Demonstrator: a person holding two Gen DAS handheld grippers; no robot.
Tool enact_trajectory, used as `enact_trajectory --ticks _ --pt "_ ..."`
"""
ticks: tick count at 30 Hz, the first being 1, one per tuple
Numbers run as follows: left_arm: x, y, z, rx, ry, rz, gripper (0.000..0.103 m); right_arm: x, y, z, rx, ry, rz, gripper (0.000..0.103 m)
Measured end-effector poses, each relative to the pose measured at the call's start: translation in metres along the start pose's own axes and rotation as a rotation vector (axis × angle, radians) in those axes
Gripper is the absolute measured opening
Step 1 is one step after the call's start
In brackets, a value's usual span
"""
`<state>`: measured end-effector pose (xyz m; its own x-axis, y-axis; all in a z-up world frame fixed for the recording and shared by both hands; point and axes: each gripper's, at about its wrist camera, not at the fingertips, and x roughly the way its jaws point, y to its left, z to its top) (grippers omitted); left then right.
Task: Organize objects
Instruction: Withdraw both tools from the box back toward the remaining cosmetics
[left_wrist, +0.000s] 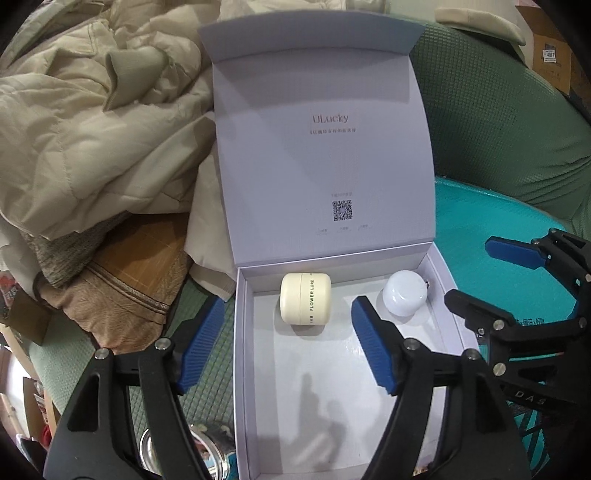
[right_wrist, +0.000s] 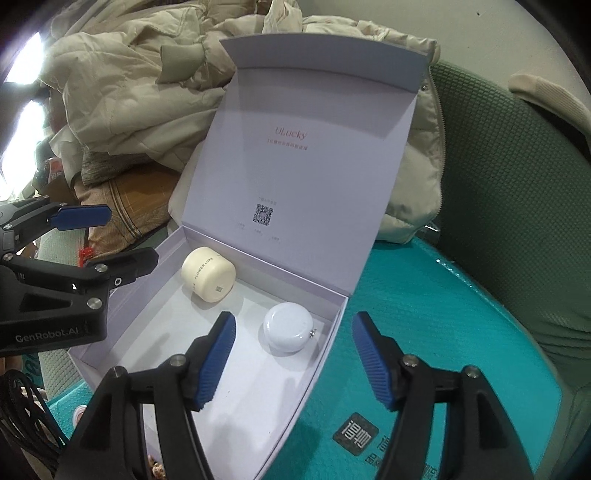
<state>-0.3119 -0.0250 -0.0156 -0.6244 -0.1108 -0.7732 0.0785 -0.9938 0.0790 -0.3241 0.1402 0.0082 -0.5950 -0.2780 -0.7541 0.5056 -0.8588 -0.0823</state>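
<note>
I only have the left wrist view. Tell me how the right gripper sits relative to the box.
Observer: The right gripper is open and empty. Seen from its camera, the white box's right wall runs between its pads, with the teal mat under the outer one.
Operator: Report anything on that mat.
Observer: A dark square label lies on it, beside the box's near right edge.
Operator: Check the cream jar's hidden side.
Observer: The cream jar has a small square code printed there.
</note>
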Motion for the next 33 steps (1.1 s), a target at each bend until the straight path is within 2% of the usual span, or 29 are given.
enact_trajectory --ticks 1,4,20,27,33 --pt "-0.002 0.001 -0.001 -0.002 -0.002 -0.001 0.073 -0.004 0.001 -0.001 -0.001 -0.004 -0.006 0.076" --pt "-0.024 -0.003 0.0 -0.015 -0.012 0.0 0.075 -0.014 0.001 -0.004 -0.003 -0.017 -0.012 0.077" --pt "-0.068 -0.012 -0.018 -0.008 -0.054 0.0 0.085 -0.062 0.014 -0.022 -0.008 -0.06 -0.036 0.078" --pt "-0.089 -0.01 -0.027 -0.022 -0.082 0.003 0.09 -0.081 0.019 -0.029 0.004 -0.081 -0.049 0.086" --pt "-0.104 -0.008 -0.036 -0.04 -0.098 0.014 0.09 -0.093 0.021 -0.035 0.022 -0.087 -0.065 0.087"
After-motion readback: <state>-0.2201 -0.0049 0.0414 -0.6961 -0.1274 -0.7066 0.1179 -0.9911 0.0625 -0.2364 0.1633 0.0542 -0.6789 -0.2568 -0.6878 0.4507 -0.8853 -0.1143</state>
